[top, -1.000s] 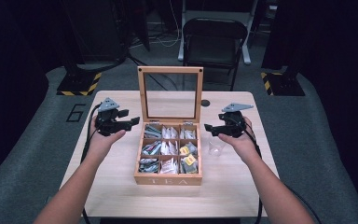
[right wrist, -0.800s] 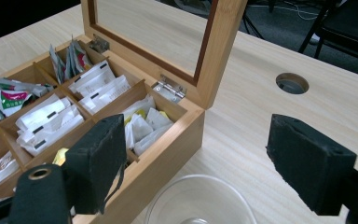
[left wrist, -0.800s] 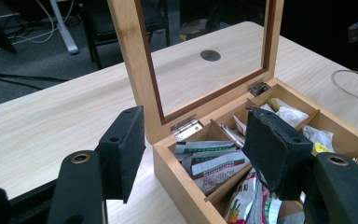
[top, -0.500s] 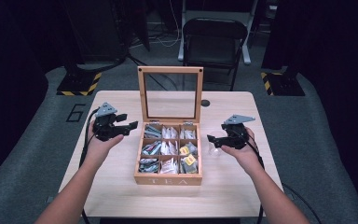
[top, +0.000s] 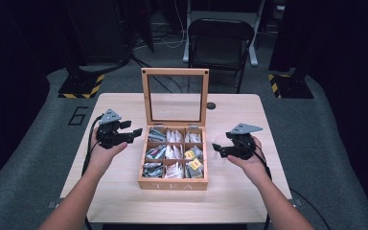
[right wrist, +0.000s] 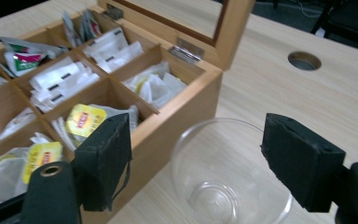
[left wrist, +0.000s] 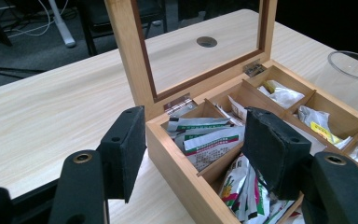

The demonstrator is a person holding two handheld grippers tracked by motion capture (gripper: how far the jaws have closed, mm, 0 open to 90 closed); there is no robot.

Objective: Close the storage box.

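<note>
Tea box (top: 173, 183), lid raised, is taken as the landmark at the table's middle: just off its left wall the left gripper (top: 135, 134) is held with jaws apart and empty. Just off its right wall the clear glass (right wrist: 230, 173) is straddled by the right gripper (right wrist: 213, 164), whose jaws have just been closing, pads not yet touching. Grasping the glass appears in hand; a level, further squeeze is called for next.

A clear glass cup (right wrist: 230, 175) stands upright and empty on the bench, just beside the right wall of the wooden tea box (top: 172, 184). The box sits mid-bench with its glass-paned lid (top: 175, 96) raised upright at the back. Its nine compartments hold tea bags (right wrist: 81, 119), some with yellow labels, some in white sachets, others in green-printed packets (left wrist: 207, 140).
</note>
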